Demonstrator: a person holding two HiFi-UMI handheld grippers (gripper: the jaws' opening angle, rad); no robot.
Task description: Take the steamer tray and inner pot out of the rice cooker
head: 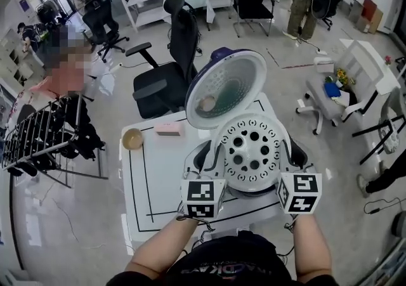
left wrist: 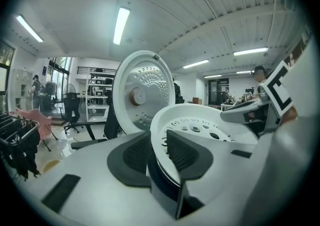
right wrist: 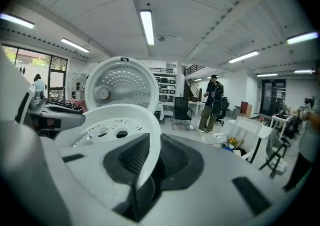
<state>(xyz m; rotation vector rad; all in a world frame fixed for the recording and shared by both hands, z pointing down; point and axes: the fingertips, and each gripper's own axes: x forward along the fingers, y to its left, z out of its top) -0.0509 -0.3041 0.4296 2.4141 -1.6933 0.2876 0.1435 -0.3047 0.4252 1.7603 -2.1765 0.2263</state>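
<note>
1. White plastic steamer tray is hanging just above the rice cooker, in front of its raised lid; I judge the lift-out step to be in hand.
2. Left hand-held gripper is pinching the tray's left rim, jaws narrowed onto it.
3. Right hand-held gripper is clamping the opposite rim likewise.
4. The tray is lying roughly level, perforated floor upward; being round, it has no long axis.
5. Next, it is needing carrying clear of the cooker onto the bench; the inner pot is hiding beneath.

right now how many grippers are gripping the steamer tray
2: the left gripper clamps the steamer tray on its left rim, the right gripper on its right rim.
</note>
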